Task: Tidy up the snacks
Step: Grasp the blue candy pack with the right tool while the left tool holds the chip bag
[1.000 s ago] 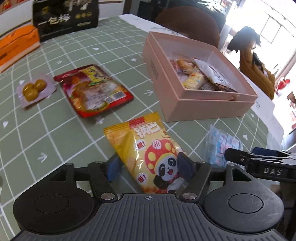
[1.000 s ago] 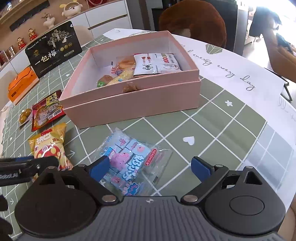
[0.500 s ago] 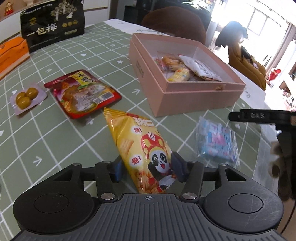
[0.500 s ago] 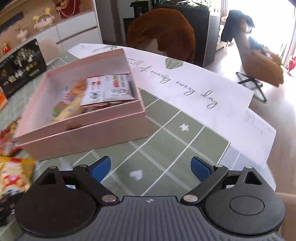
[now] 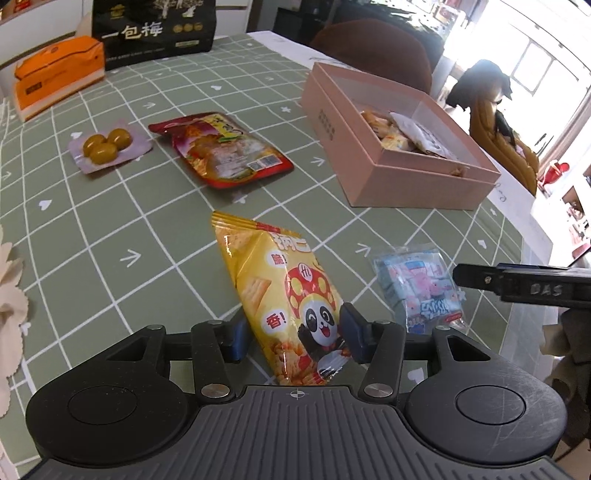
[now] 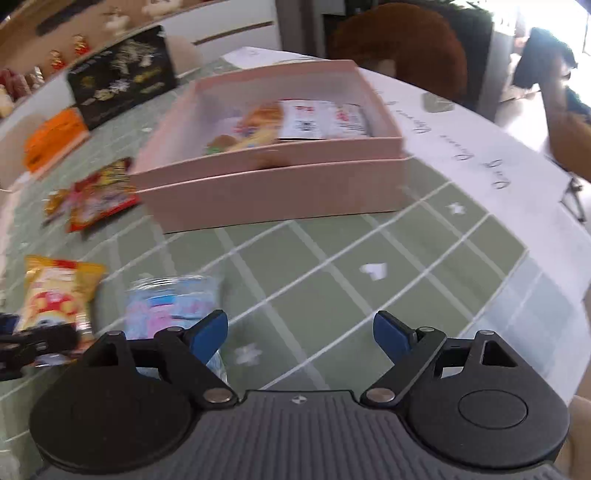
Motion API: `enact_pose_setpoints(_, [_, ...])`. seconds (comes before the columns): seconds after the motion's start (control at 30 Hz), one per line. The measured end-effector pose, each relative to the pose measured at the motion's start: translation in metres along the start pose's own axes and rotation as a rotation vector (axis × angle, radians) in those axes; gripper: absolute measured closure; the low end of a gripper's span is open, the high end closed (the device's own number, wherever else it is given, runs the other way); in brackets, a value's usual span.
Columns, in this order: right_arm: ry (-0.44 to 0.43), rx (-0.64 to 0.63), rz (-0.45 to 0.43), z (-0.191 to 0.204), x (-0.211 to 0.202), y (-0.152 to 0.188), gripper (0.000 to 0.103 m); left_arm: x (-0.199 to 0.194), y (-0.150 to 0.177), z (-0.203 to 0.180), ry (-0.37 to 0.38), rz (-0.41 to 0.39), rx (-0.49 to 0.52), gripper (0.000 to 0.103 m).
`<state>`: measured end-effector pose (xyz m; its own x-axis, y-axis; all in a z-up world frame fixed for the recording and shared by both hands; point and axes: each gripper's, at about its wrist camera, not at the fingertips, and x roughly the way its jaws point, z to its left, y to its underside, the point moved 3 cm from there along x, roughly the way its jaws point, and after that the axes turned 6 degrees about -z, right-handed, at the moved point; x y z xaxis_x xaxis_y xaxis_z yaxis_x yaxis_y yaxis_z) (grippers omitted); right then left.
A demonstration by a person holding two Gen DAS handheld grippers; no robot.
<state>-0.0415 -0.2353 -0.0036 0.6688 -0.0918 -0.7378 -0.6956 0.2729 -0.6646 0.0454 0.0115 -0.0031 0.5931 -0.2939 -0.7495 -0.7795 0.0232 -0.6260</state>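
My left gripper [image 5: 295, 334] is shut on the yellow panda snack bag [image 5: 284, 291] and holds it tilted above the green checked tablecloth. The bag also shows at the left of the right wrist view [image 6: 55, 291]. My right gripper [image 6: 300, 334] is open and empty, low over the cloth. A clear bag of pink and blue candies [image 5: 419, 286] lies right of the yellow bag; in the right wrist view [image 6: 170, 306] it lies just left of my left fingertip. The open pink box [image 5: 391, 136] holds several snacks, straight ahead in the right wrist view [image 6: 273, 177].
A red snack pouch [image 5: 221, 149] and a pack of yellow-green balls [image 5: 107, 147] lie on the cloth [image 5: 110, 229] left of the box. An orange box [image 5: 55, 85] and a black box [image 5: 155, 29] stand at the far edge. White paper [image 6: 480, 140] covers the right side.
My left gripper has lifted the yellow bag and drawn back from the box. My right gripper swung away from the candy bag, then back toward it, staying open.
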Motion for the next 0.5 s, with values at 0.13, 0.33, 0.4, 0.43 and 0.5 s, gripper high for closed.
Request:
enact_pose_setpoints(0.13, [-0.099,0.047,0.027,0.014,-0.002,-0.004,0.015,0.0,0.0,0.001,0.007,-0.004,-0.018,0.047])
enact_pose_setpoints(0.33, [-0.107,-0.034,0.06,0.051,0.014,0.001,0.012,0.0,0.001,0.0,0.004,-0.003,-0.008,0.047])
enact_pose_setpoints(0.4, [-0.085,-0.096,0.054,0.062,0.017,0.001,0.011,0.0,0.001,0.0,0.002,-0.002,-0.012,0.046])
enact_pose_setpoints(0.43, [-0.074,-0.114,0.051,0.064,0.018,0.001,0.011,0.0,0.001,0.0,0.001,-0.001,-0.018,0.046])
enact_pose_setpoints(0.5, [-0.055,-0.121,0.037,0.063,0.02,0.0,0.011,0.001,-0.001,0.002,-0.001,0.004,-0.041,0.047])
